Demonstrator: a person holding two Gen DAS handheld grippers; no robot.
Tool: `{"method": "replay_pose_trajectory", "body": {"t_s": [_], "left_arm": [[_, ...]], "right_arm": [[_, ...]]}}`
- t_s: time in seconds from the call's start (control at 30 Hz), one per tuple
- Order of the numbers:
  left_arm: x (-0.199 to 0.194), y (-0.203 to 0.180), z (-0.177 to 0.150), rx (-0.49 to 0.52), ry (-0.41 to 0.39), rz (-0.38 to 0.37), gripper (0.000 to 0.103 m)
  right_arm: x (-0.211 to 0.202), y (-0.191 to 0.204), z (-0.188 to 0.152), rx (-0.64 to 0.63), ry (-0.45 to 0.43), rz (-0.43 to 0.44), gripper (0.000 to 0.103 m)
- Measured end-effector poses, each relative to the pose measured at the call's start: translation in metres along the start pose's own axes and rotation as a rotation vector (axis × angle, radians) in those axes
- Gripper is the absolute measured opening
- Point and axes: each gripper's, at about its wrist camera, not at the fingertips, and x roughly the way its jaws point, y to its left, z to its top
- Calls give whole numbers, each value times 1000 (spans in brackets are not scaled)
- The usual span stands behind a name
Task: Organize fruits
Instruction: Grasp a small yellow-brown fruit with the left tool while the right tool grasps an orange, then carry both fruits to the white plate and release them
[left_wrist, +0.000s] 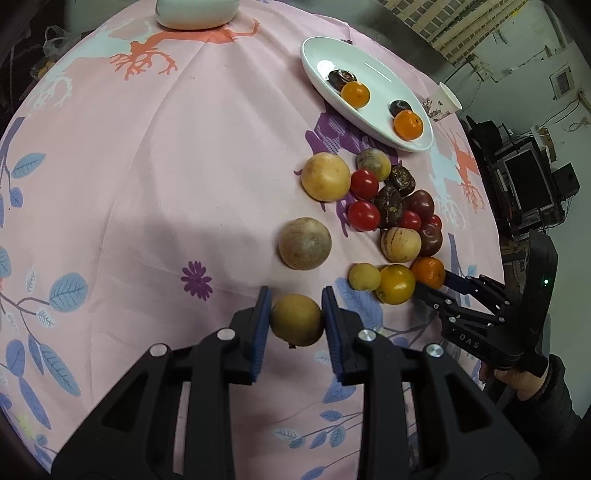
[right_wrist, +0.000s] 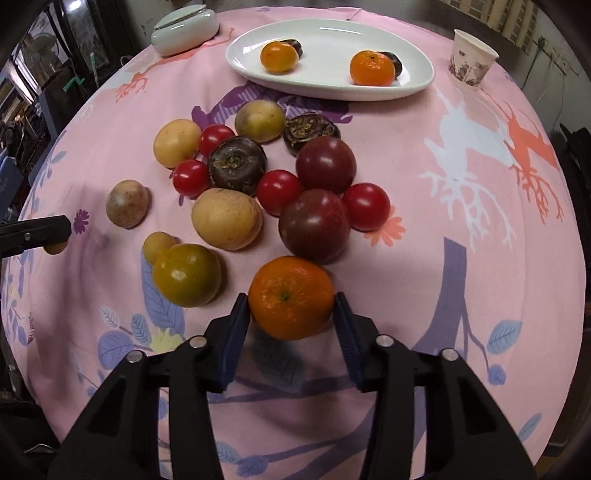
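On the bench covered by a pink printed cloth (right_wrist: 461, 258), a white oval porcelain plate (right_wrist: 332, 83) lies toward the far edge, with a patterned paper cup (right_wrist: 471, 59) to its right and a pale lidded ceramic box (right_wrist: 183, 31) to its left. In the plate sit two round orange mandarins (right_wrist: 371, 68), each with a dark brown water chestnut (right_wrist: 395, 62) just behind. A cluster of loose round fruit (right_wrist: 258, 184) lies mid-bench, nearer than the plate.

A pink tablecloth (left_wrist: 147, 184) printed with deer, leaves and flowers fills most of both views. At upper right of the left wrist view a brick wall (left_wrist: 443, 22) shows, with a pale wall (left_wrist: 535, 96) strung with cables below it. A dark monitor (left_wrist: 524, 177) and speaker (left_wrist: 565, 179) stand at right. Dim clutter sits at upper left of the right wrist view.
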Motion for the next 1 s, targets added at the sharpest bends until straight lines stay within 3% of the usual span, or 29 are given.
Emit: {"method": "replay_pose_trajectory", "body": {"t_s": [0.1, 0.3, 0.5, 0.67, 1.0], "left_arm": [[-3, 3, -1, -10, -9, -1, 28], [-1, -4, -2, 5, 3, -11, 28], [-3, -12, 0, 29, -6, -16, 28], [-25, -30, 7, 83, -72, -50, 28], [-26, -60, 52, 136, -116, -104, 28]], "right_arm": [[-1, 3, -1, -35, -13, -17, 45], [-13, -20, -8, 84, -16, 94, 45], [-34, -34, -15, 141, -66, 120, 45], [-51, -51, -19, 237, -98, 253, 45], [-69, -67, 10, 249, -181, 310, 45]]}}
